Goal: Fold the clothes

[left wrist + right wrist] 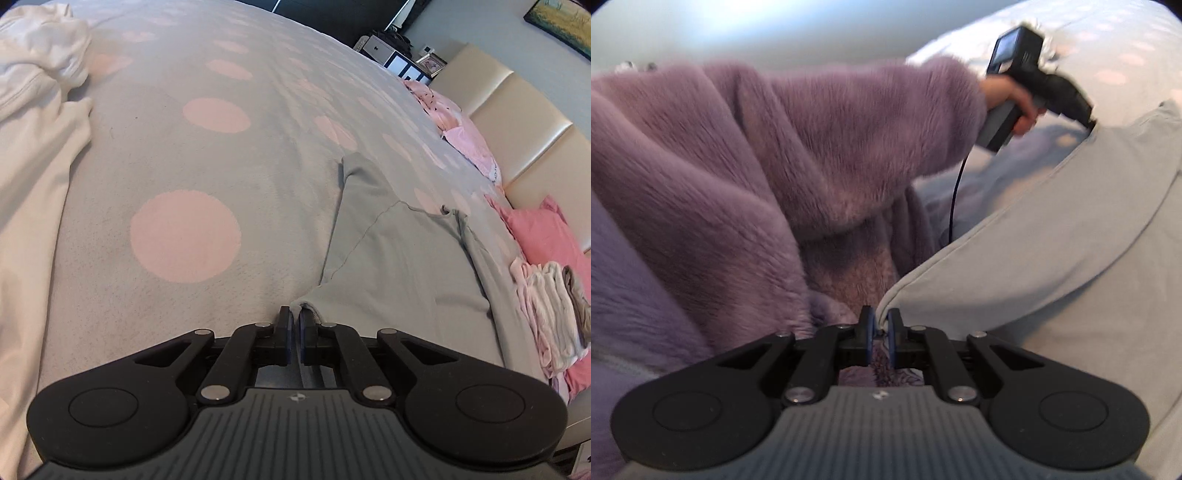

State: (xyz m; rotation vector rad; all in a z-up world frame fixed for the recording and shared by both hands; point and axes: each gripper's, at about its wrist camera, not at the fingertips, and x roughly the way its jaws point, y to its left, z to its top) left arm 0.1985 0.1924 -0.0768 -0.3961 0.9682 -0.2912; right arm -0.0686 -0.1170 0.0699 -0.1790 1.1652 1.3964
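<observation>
Nearest the lens, we are pinching the hem of the grey-green top (399, 258) in the left gripper (294, 334), whose jaws are closing tight on a fold of its edge. We are likewise clamping the right gripper (881, 332) on another corner of the same top (1071, 240), with a narrow gap between the pads where the cloth is sitting. In the right wrist view the person's purple fleece sleeve (812, 147) is reaching across, and the hand (1015, 107) is holding the left gripper's handle.

We are judging the fold to be only beginning: the garment is lying spread on the bedspread (184, 147), one sleeve stretching away, and both near corners are being lifted, with no crease yet made. A stack of folded clothes (546, 314) is resting at the right edge, suggesting earlier pieces are finished, while a white garment (37, 129) is lying rumpled on the left and apparently waiting.

Farther off, the grey spread with pink dots is covering a bed; pink pillows (546, 236) are leaning against a cream padded headboard (517, 122), and a framed picture (565, 26) is hanging beyond.
</observation>
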